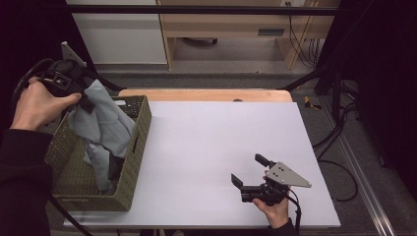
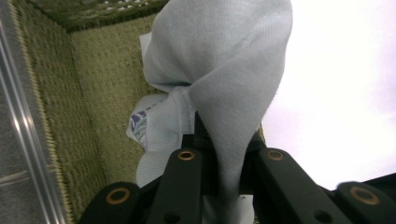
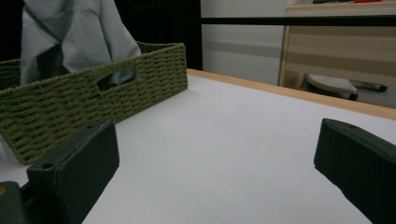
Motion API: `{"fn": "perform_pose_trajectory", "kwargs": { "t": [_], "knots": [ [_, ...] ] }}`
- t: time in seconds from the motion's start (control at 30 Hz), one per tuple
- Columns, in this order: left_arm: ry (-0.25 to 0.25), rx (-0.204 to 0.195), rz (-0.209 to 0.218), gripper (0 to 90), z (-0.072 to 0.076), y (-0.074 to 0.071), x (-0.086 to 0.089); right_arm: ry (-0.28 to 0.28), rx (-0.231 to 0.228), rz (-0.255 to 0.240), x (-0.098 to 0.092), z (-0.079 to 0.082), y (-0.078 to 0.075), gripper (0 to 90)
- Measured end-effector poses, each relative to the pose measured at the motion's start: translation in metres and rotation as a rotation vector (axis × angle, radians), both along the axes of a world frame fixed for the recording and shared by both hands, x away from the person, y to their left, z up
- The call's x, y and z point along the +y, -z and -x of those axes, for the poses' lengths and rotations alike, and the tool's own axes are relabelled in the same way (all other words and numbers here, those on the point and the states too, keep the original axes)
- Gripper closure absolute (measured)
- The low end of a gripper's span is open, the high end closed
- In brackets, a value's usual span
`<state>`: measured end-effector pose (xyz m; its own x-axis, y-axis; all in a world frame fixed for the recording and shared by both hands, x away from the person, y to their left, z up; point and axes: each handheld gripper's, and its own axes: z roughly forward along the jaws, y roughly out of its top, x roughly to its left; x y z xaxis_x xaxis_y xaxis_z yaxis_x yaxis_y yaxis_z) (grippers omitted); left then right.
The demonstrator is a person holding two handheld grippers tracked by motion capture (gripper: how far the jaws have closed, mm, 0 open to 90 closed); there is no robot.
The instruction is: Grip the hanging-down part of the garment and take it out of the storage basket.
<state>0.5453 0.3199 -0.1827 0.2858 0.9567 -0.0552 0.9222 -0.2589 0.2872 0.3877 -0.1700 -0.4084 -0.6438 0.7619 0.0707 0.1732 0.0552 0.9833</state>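
A pale blue garment (image 1: 101,123) hangs out of a woven green basket (image 1: 130,167) at the table's left. My left gripper (image 1: 84,101) is shut on a bunched fold of the pale blue garment (image 2: 224,107), holding it up above the basket (image 2: 93,93); more clothing with a purple print (image 2: 138,122) lies underneath. Near the front edge at the right, my right gripper (image 1: 250,169) stands open just over the white tabletop (image 1: 211,142), nothing between its jaws. It points toward the basket (image 3: 88,98), with the garment (image 3: 79,35) rising behind the rim.
A wooden strip (image 1: 206,94) runs along the table's far edge. Beyond it stand a wooden cabinet (image 1: 231,24) and a white panel (image 1: 118,34). Cables (image 1: 339,132) trail over the floor at the right. The white surface stretches between basket and right gripper.
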Motion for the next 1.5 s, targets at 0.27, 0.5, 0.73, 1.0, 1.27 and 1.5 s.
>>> {"fn": "perform_pose_trajectory", "kwargs": {
  "t": [0.27,0.5,0.73,1.0,1.27,1.5],
  "knots": [
    [0.006,-0.018,-0.010,82.7,0.003,-0.014,-0.004,-0.071,-0.009,-0.020,0.031,-0.014,-0.016,0.3],
    [0.007,-0.030,-0.010,82.8,0.006,-0.022,-0.003,-0.133,-0.012,-0.021,0.065,-0.028,-0.027,0.4],
    [0.010,-0.036,-0.005,82.7,0.008,-0.025,0.001,-0.186,-0.009,-0.010,0.105,-0.044,-0.035,1.1],
    [0.006,-0.045,-0.009,82.7,0.008,-0.027,0.003,-0.248,0.002,-0.018,0.144,-0.058,-0.045,2.6],
    [0.010,-0.043,-0.014,82.7,0.007,-0.031,-0.001,-0.316,0.020,-0.028,0.183,-0.064,-0.048,3.3],
    [0.013,-0.043,-0.019,82.7,0.006,-0.030,-0.004,-0.358,0.024,-0.023,0.216,-0.066,-0.050,3.5]
  ]
}}
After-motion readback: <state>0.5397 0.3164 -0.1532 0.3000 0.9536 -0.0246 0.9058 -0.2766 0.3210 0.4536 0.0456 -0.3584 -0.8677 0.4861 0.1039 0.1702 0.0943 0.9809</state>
